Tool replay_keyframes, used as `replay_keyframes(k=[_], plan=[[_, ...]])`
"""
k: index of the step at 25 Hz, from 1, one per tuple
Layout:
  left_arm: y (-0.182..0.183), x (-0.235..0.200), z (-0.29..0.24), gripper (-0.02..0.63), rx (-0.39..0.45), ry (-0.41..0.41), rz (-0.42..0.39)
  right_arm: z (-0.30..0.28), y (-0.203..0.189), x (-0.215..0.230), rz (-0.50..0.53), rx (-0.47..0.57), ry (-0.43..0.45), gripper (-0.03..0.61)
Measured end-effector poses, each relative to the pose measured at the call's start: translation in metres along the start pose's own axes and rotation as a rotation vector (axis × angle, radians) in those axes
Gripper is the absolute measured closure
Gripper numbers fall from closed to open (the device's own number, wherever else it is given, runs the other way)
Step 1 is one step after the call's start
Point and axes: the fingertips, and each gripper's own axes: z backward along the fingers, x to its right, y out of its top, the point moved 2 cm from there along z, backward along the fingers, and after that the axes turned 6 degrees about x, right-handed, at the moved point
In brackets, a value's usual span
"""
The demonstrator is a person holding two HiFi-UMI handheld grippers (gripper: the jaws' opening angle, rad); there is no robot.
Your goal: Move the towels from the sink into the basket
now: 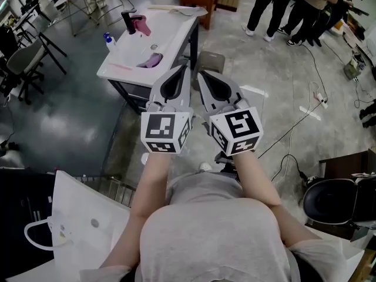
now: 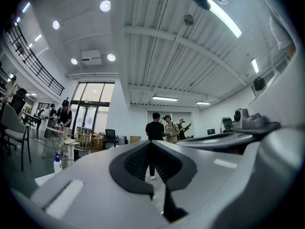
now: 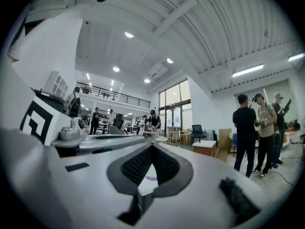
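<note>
A white sink counter (image 1: 126, 69) stands ahead on the grey floor. A purple towel (image 1: 151, 60) lies in its basin, and a pink towel (image 1: 140, 23) hangs by the black faucet. My two grippers are held side by side in front of me, pointing level toward the counter and short of it. The left gripper (image 1: 184, 69) is shut with nothing in it, its tips meeting in the left gripper view (image 2: 151, 142). The right gripper (image 1: 200, 74) is shut and empty too (image 3: 152, 146). Through the right gripper's jaw hollow I see the purple towel (image 3: 151, 178).
A blue-capped spray bottle (image 1: 107, 40) stands on the counter's left end. A wire rack (image 1: 114, 187) and a white board (image 1: 76, 216) lie at lower left. Several people (image 1: 282, 4) stand at upper right. Cables (image 1: 294, 128) cross the floor, and a black chair (image 1: 335, 201) sits at right.
</note>
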Motion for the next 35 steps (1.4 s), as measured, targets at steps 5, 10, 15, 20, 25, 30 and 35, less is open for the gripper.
replay_keyframes(k=[5, 10, 15, 20, 25, 30, 35], plan=[[-0.012, 0.003, -0.02, 0.607, -0.013, 0.021, -0.002, -0.008, -0.009, 0.024, -0.018, -0.003, 0.006, 0.561], [-0.018, 0.003, -0.039, 0.607, -0.015, 0.045, -0.002, -0.016, -0.013, 0.05, -0.035, -0.009, 0.01, 0.561], [-0.028, 0.005, -0.059, 0.607, -0.021, 0.056, 0.01, -0.02, -0.015, 0.072, -0.039, 0.017, 0.02, 0.561], [-0.039, 0.008, -0.079, 0.607, -0.037, 0.042, 0.025, -0.026, -0.024, 0.09, -0.05, -0.004, 0.018, 0.561], [-0.051, 0.006, -0.102, 0.607, -0.05, 0.029, 0.039, -0.036, -0.032, 0.108, -0.051, -0.018, 0.012, 0.561], [-0.063, -0.002, -0.131, 0.607, -0.054, 0.021, 0.052, -0.053, -0.038, 0.13, -0.047, -0.013, -0.003, 0.561], [-0.072, -0.011, -0.157, 0.607, -0.062, 0.006, 0.054, -0.072, -0.047, 0.149, -0.056, -0.022, -0.012, 0.561]])
